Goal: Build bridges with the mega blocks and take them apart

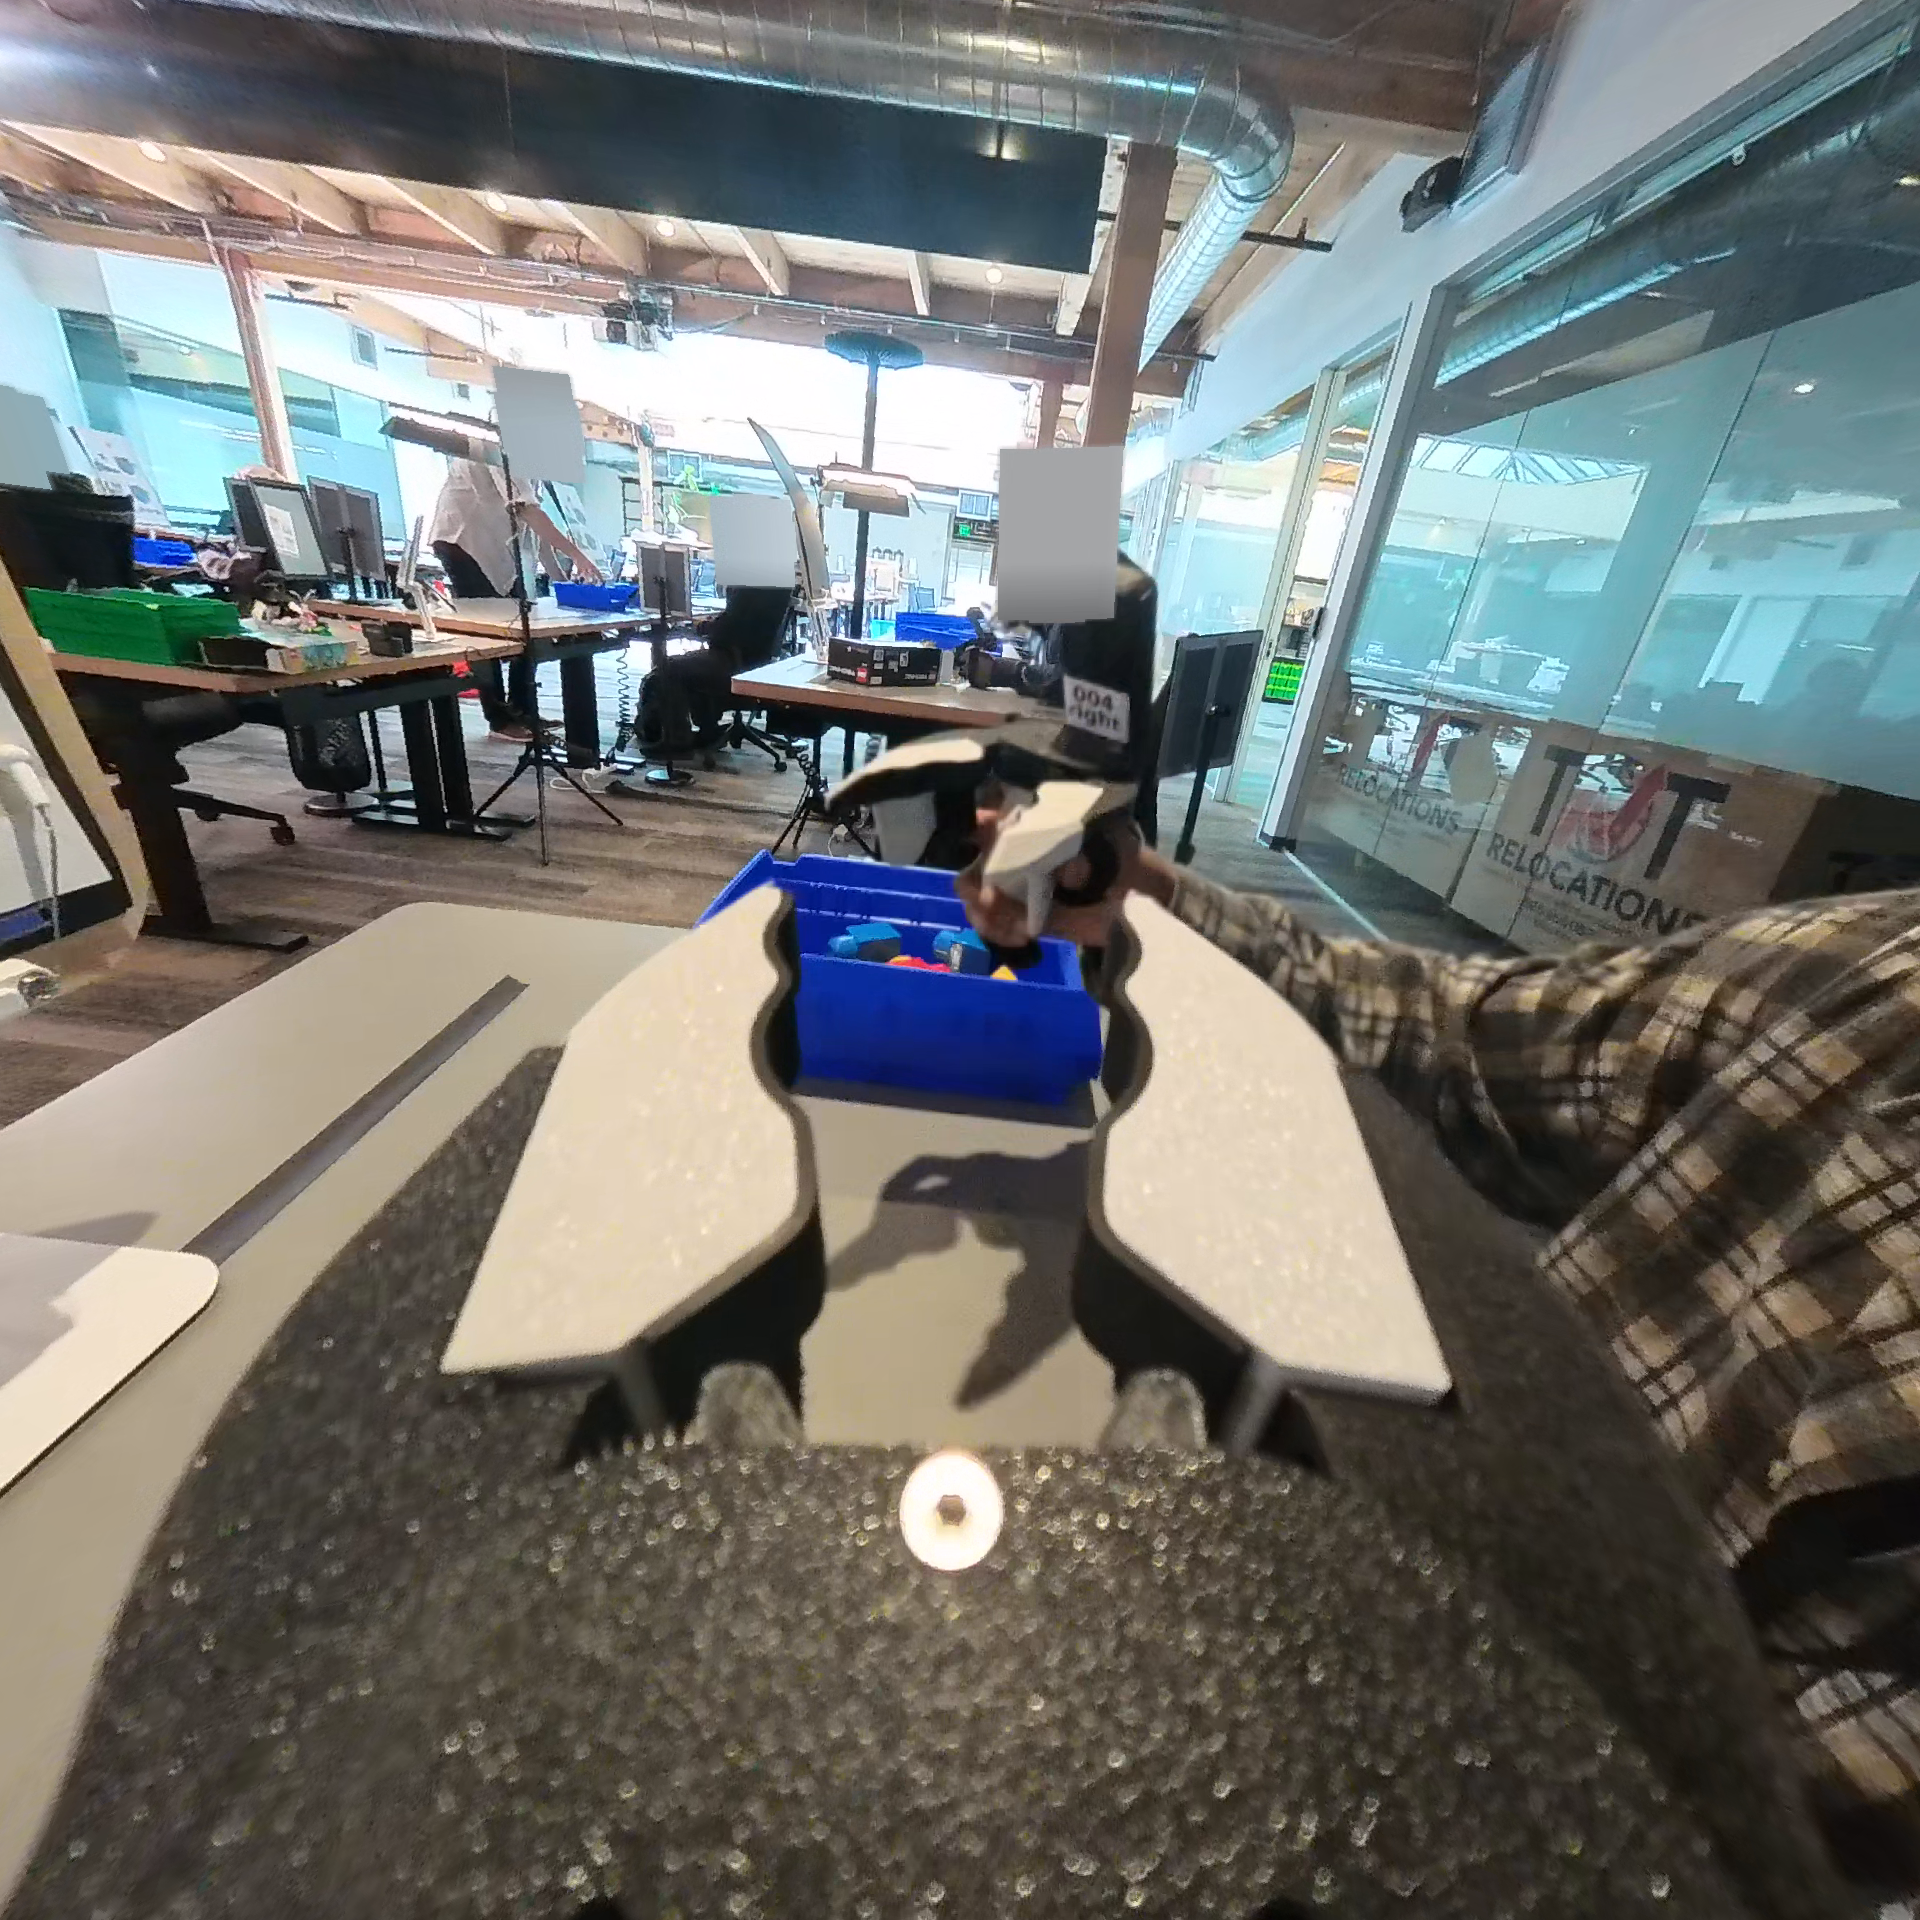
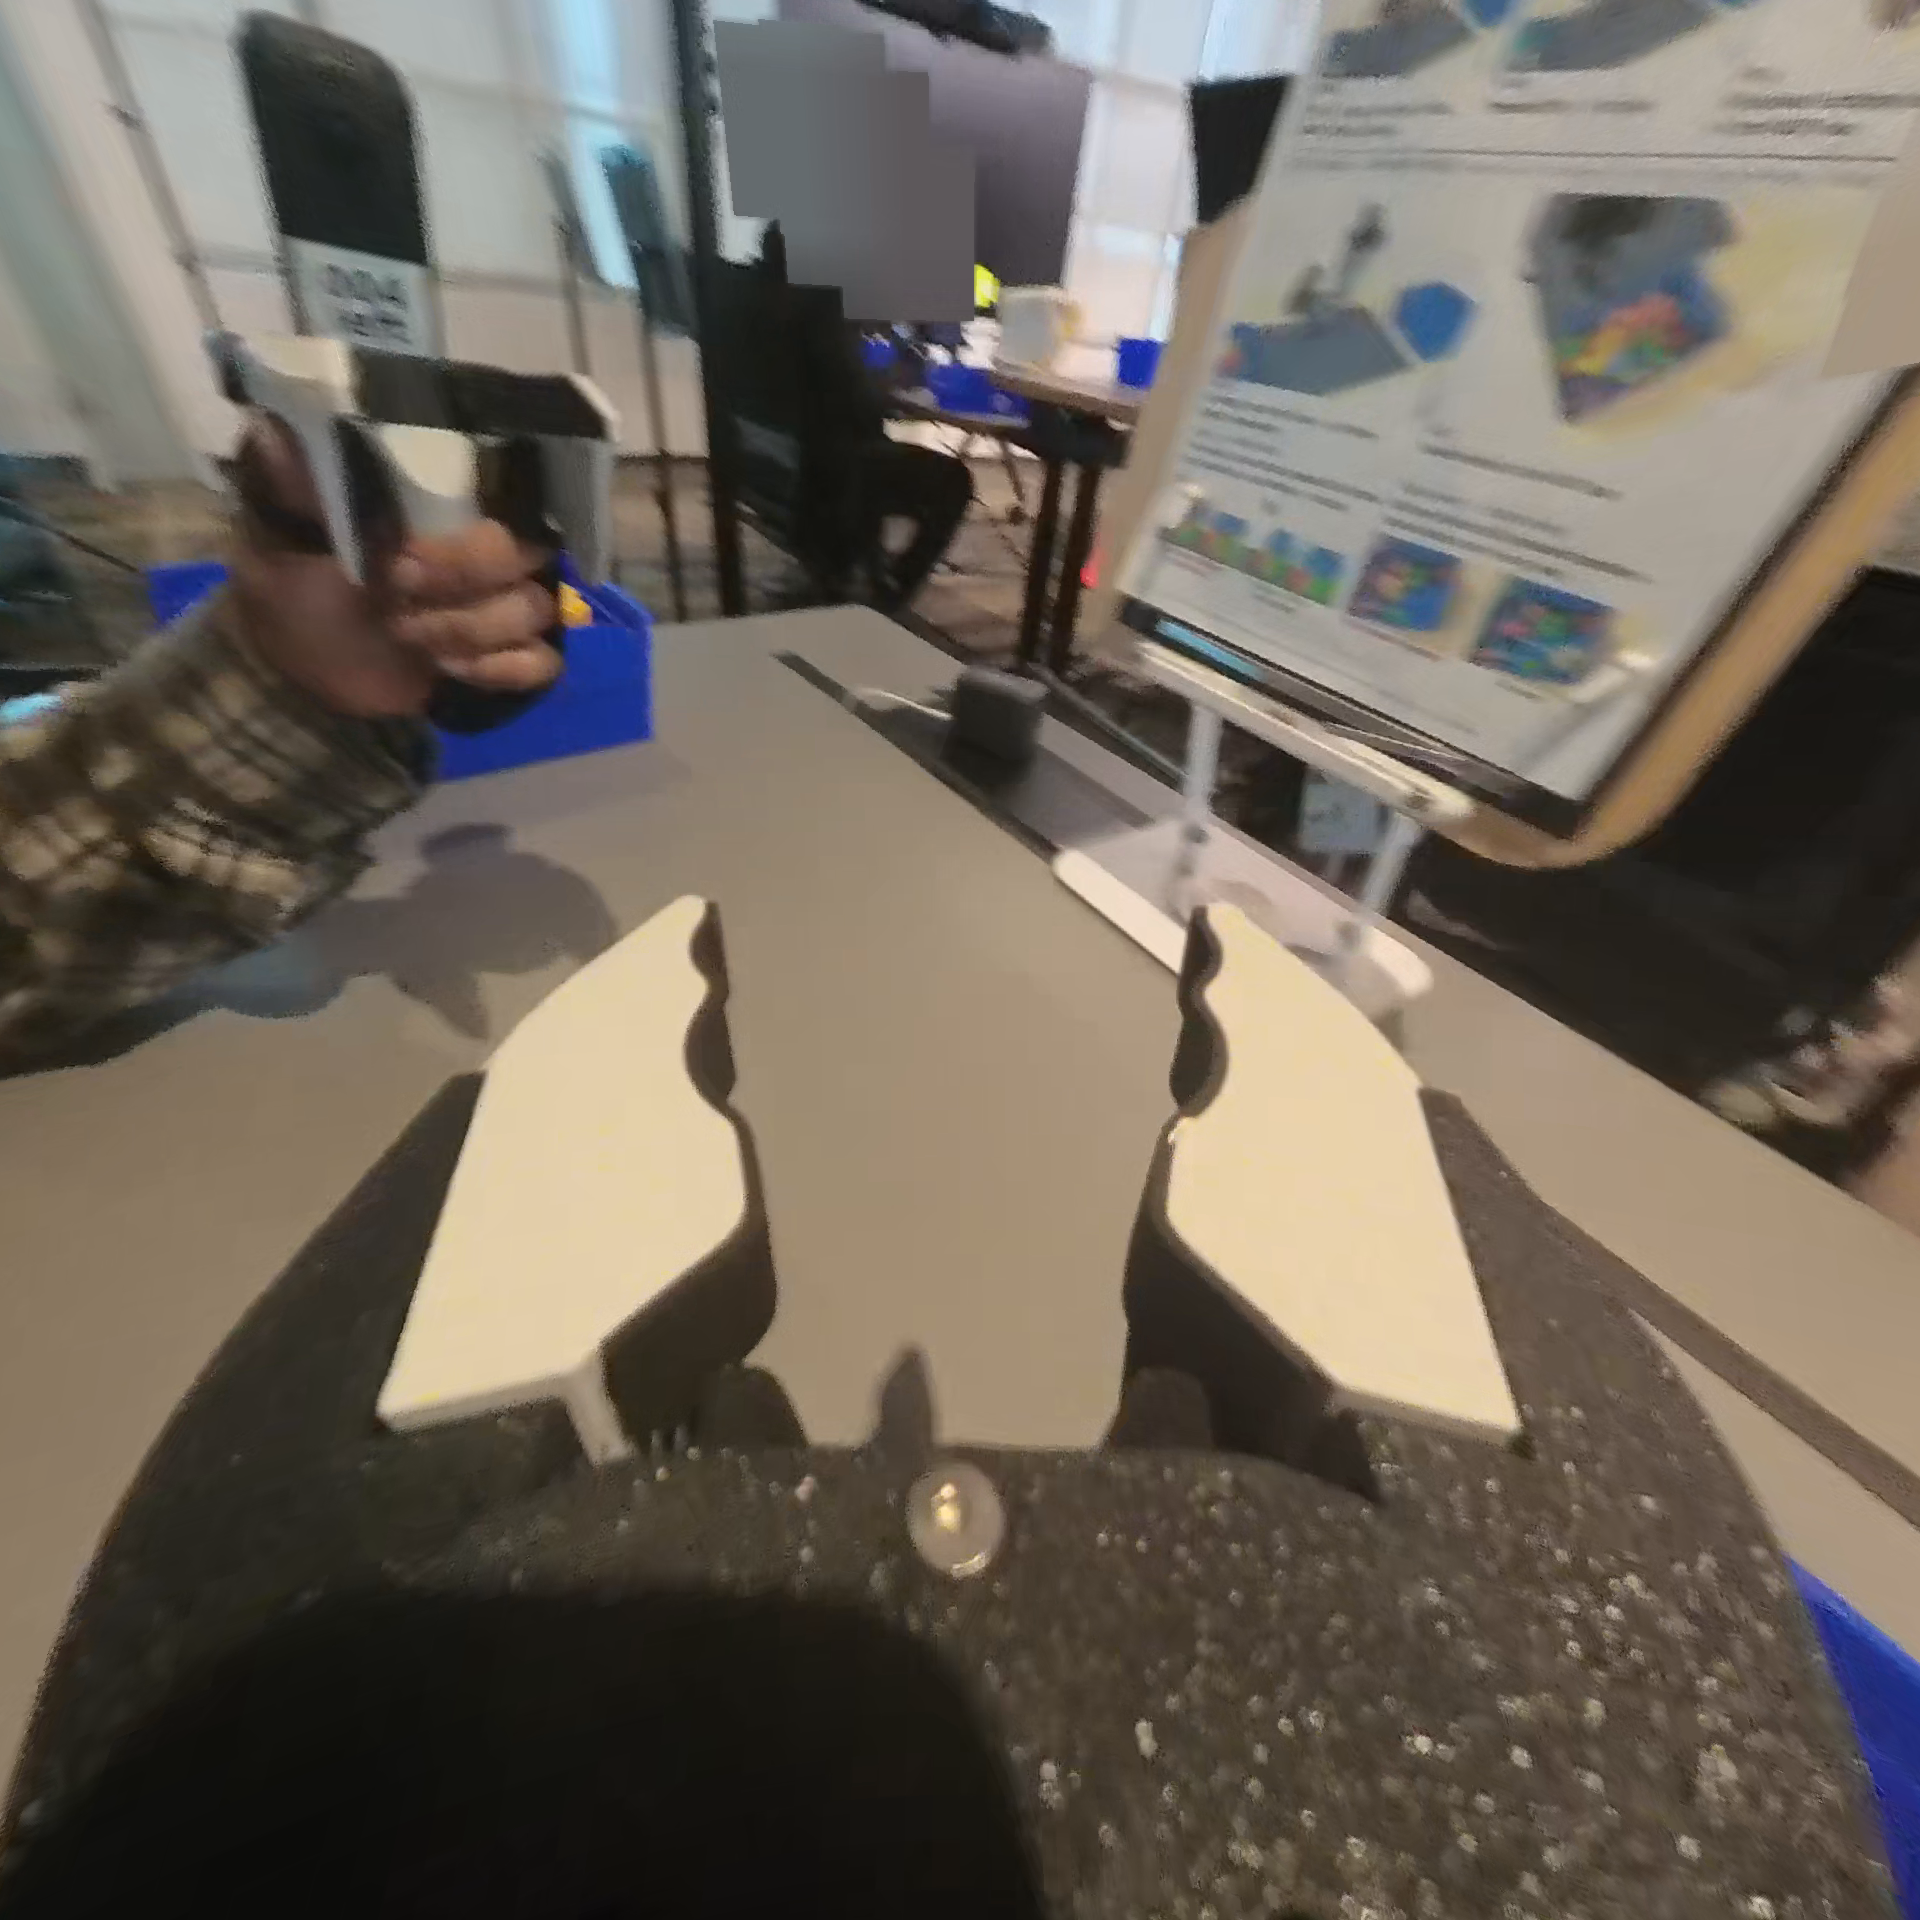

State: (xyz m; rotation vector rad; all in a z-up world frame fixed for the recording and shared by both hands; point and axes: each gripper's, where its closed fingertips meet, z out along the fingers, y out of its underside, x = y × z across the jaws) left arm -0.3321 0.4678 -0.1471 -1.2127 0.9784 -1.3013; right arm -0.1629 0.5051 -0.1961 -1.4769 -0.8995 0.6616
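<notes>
- The mega blocks [image 1: 914, 948] lie all inside the blue bin [image 1: 940, 1013] at the far side of the grey table [image 1: 343, 1060]; no bridge stands there, so I judge the building is not yet begun.
- The left gripper [image 1: 948, 997] is spread wide and empty, pointing toward the bin.
- The right gripper [image 2: 951, 977] is also spread and empty, above bare table.

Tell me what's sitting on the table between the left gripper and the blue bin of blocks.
Nothing. In the left wrist view, only bare grey table with a shadow lies between the open left gripper and the blue bin.
</notes>
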